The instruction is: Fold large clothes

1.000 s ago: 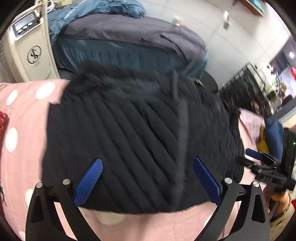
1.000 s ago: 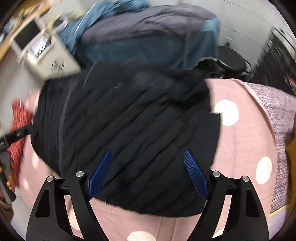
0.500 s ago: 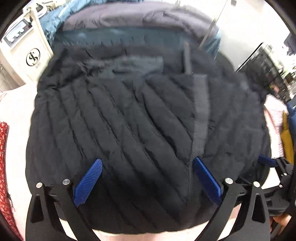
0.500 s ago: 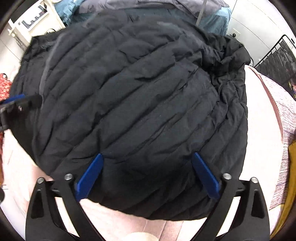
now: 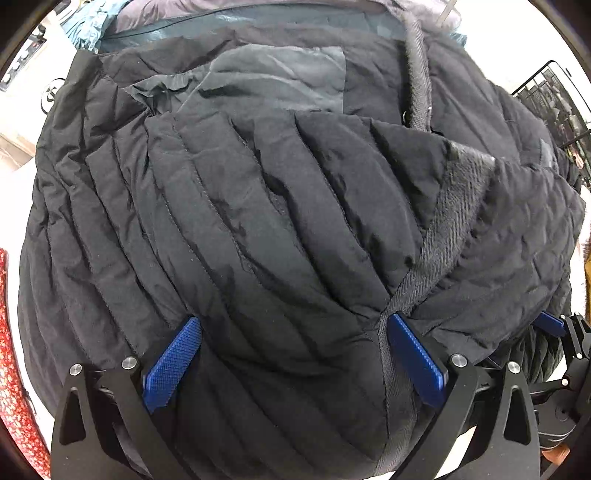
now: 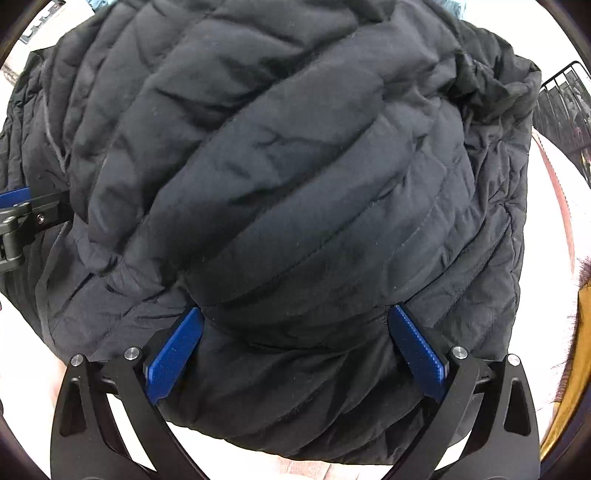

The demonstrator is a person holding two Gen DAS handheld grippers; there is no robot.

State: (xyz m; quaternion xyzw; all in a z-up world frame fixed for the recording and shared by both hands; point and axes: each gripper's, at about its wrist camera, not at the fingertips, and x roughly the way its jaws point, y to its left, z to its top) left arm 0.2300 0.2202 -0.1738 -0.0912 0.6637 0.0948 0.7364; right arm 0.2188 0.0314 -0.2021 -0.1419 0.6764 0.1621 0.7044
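A black quilted puffer jacket (image 5: 280,221) fills the left wrist view, with a grey inner lining (image 5: 273,77) and a grey knit strip (image 5: 454,206) showing. My left gripper (image 5: 293,356) is open, its blue pads spread wide, low over the jacket's near edge. The same jacket (image 6: 295,177) fills the right wrist view, bunched in thick folds. My right gripper (image 6: 295,349) is open and low over the jacket's near hem. The right gripper's tip also shows in the left wrist view (image 5: 554,325), and the left gripper's tip in the right wrist view (image 6: 18,206).
The jacket lies on a pale pink cloth (image 6: 325,469). A red patterned fabric (image 5: 11,369) lies at the left edge. Blue and grey garments (image 5: 155,26) are piled behind. A black wire rack (image 5: 554,99) stands far right. A yellow item (image 6: 576,362) lies at the right.
Both grippers have moved forward and down close onto the jacket, which now fills both views. The polka-dot cloth is almost out of sight. The pads stay spread.
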